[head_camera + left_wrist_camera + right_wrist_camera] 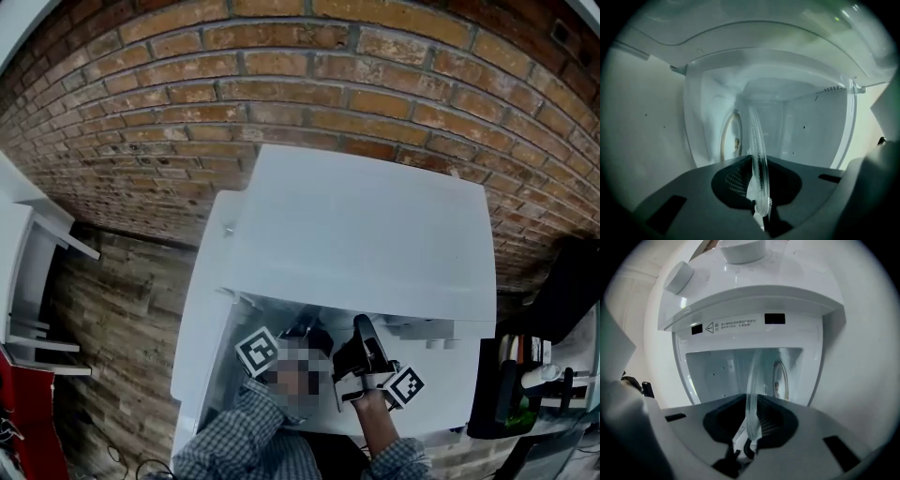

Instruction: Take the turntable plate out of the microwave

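The clear glass turntable plate (757,140) stands edge-on between my left gripper's (759,187) jaws, which are shut on its rim. In the right gripper view the same plate (752,380) runs between my right gripper's (751,427) jaws, which grip the opposite rim. Both grippers point into the open cavity of the white microwave (361,234). Its round roller ring (731,138) shows on the cavity floor, and the ring (780,378) shows again in the right gripper view. From the head view, my left gripper (298,335) and right gripper (360,326) sit at the microwave's front edge, and the plate is hidden there.
The microwave door (202,319) hangs open at the left. Two white knobs (677,277) sit on the control panel. A brick wall (281,84) stands behind, a white shelf (28,244) at the far left, and black equipment (525,384) at the right.
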A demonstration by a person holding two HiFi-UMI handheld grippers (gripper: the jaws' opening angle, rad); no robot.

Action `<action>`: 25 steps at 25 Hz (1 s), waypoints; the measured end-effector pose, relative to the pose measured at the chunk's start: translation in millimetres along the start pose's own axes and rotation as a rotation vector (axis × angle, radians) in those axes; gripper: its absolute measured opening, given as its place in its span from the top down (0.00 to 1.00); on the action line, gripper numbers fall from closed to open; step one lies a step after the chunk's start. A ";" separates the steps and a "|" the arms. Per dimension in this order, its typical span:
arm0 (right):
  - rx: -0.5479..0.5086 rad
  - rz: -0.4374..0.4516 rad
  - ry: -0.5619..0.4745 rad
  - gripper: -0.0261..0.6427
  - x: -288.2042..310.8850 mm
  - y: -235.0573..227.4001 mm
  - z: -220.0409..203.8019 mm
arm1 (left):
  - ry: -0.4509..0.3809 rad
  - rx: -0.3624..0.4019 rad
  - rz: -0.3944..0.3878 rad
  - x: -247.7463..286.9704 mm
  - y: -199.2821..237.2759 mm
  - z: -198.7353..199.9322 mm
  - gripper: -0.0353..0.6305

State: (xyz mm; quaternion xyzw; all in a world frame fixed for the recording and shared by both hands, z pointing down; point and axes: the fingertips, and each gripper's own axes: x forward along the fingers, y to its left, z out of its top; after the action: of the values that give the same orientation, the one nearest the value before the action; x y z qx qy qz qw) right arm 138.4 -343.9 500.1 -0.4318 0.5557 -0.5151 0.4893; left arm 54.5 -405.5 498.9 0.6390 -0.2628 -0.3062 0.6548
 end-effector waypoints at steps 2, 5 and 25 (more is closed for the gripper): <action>-0.004 0.004 0.008 0.87 -8.7 0.5 -4.1 | -0.013 -0.016 -0.002 -9.9 0.2 -4.6 0.90; -0.013 0.004 0.026 0.87 -23.0 1.9 -10.5 | -0.022 -0.012 -0.005 -25.5 -0.6 -11.6 0.90; -0.047 0.081 0.155 0.86 -178.5 52.0 -56.4 | -0.073 0.080 -0.071 -163.7 -47.3 -112.7 0.89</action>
State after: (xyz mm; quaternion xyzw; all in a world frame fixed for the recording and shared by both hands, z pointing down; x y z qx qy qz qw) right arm 110.4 -154.8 465.5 -0.3793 0.6206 -0.5137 0.4551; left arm 23.9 -208.5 454.3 0.6619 -0.2757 -0.3418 0.6075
